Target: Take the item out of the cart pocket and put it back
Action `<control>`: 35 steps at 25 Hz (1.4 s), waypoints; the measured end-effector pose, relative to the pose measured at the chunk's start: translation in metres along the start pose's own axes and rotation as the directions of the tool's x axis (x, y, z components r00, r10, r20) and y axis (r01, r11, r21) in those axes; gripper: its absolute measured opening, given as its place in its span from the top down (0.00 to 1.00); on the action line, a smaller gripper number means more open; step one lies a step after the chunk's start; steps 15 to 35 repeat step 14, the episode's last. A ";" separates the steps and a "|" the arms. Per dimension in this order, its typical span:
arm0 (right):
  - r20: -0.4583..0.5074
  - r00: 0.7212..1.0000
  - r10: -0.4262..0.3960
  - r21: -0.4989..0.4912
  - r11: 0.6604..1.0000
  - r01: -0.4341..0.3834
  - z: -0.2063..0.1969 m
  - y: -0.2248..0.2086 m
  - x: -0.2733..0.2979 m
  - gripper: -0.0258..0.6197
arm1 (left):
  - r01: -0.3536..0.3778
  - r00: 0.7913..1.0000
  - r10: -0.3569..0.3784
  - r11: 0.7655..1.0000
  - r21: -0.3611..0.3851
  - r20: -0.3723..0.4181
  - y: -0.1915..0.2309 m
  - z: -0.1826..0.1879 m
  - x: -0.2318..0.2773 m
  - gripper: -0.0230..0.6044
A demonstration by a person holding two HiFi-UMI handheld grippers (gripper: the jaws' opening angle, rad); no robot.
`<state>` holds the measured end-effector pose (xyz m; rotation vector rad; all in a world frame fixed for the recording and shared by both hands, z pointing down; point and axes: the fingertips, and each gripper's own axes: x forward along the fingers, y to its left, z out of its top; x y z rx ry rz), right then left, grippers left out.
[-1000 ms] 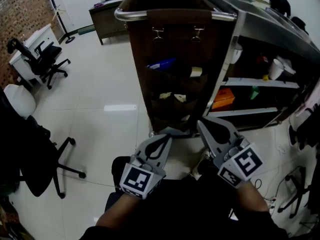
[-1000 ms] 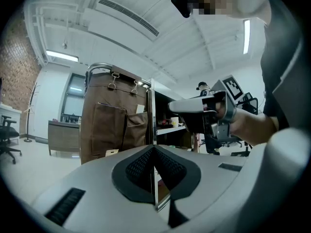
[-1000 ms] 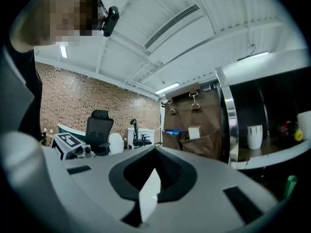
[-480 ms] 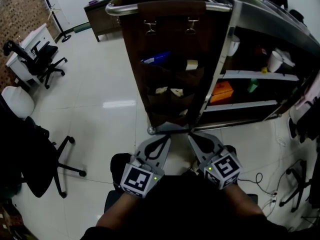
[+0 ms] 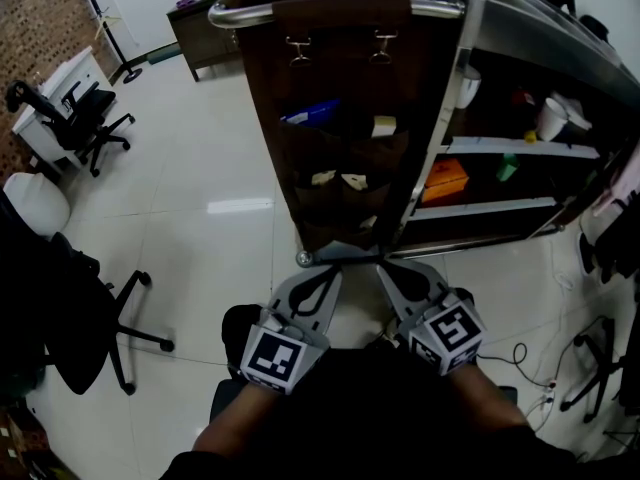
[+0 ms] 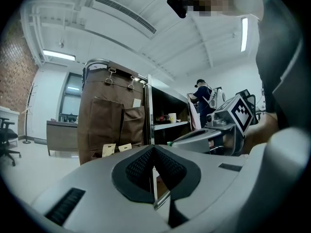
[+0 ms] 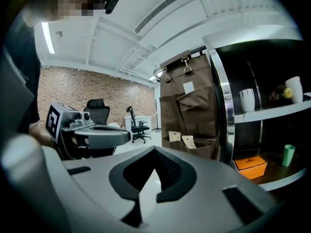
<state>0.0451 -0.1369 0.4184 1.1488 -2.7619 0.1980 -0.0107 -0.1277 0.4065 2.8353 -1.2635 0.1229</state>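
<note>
A brown fabric pocket organiser (image 5: pixel 335 118) hangs by two clips from the rail of the cart (image 5: pixel 455 13). Its pockets hold a blue item (image 5: pixel 312 114), a pale card (image 5: pixel 384 126) and two beige packets (image 5: pixel 323 178) (image 5: pixel 354 181). The packets also show in the left gripper view (image 6: pixel 108 150) and the right gripper view (image 7: pixel 174 136). My left gripper (image 5: pixel 334 271) and right gripper (image 5: pixel 384 268) sit side by side low in front of the cart's foot, well short of the pockets. Both are shut with nothing between the jaws (image 6: pixel 153 147) (image 7: pixel 155 149).
The cart's side shelves hold an orange box (image 5: pixel 446 181), a green item (image 5: pixel 508 169) and white cups (image 5: pixel 551 120). A black office chair (image 5: pixel 70 308) stands at my left, another chair (image 5: pixel 85 118) by a white desk farther back. Cables (image 5: pixel 520 353) lie on the floor at right.
The right gripper has drawn in to the left and lower, ending close beside the left gripper. The left gripper has barely moved. Both stay shut and empty.
</note>
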 end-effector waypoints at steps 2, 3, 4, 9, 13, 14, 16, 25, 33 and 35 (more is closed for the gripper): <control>-0.001 1.000 0.001 -0.001 1.000 -0.001 0.000 0.000 0.000 0.95 | 0.001 1.000 -0.001 1.000 0.001 -0.003 0.000 0.000 0.001 0.96; -0.001 1.000 0.002 -0.002 1.000 -0.002 0.000 0.000 0.000 0.95 | 0.003 1.000 -0.003 1.000 0.003 -0.004 0.000 0.000 0.001 0.96; 0.000 1.000 0.002 -0.002 1.000 -0.002 0.000 -0.001 0.000 0.95 | 0.004 1.000 -0.004 1.000 0.005 -0.005 0.000 0.000 0.002 0.96; 0.003 1.000 0.002 -0.002 1.000 -0.002 0.002 -0.001 0.000 0.95 | 0.003 1.000 -0.003 1.000 0.008 -0.001 0.000 0.002 0.002 0.96; 0.005 1.000 0.002 0.000 1.000 -0.002 0.003 -0.001 0.001 0.95 | 0.000 1.000 0.000 1.000 0.006 0.002 0.002 0.004 0.003 0.96; 0.005 1.000 0.002 0.000 1.000 -0.002 0.004 -0.002 0.002 0.95 | -0.001 1.000 0.001 1.000 0.007 0.002 0.002 0.004 0.003 0.96; 0.005 1.000 0.002 0.000 1.000 -0.002 0.004 -0.002 0.002 0.95 | -0.001 1.000 0.001 1.000 0.007 0.002 0.002 0.004 0.003 0.96; 0.005 1.000 0.002 0.000 1.000 -0.002 0.004 -0.002 0.002 0.95 | -0.001 1.000 0.001 1.000 0.007 0.002 0.002 0.004 0.003 0.96; 0.005 1.000 0.002 0.000 1.000 -0.002 0.004 -0.002 0.002 0.95 | -0.001 1.000 0.001 1.000 0.007 0.002 0.002 0.004 0.003 0.96; 0.005 1.000 0.002 0.000 1.000 -0.002 0.004 -0.002 0.002 0.95 | -0.001 1.000 0.001 1.000 0.007 0.002 0.002 0.004 0.003 0.96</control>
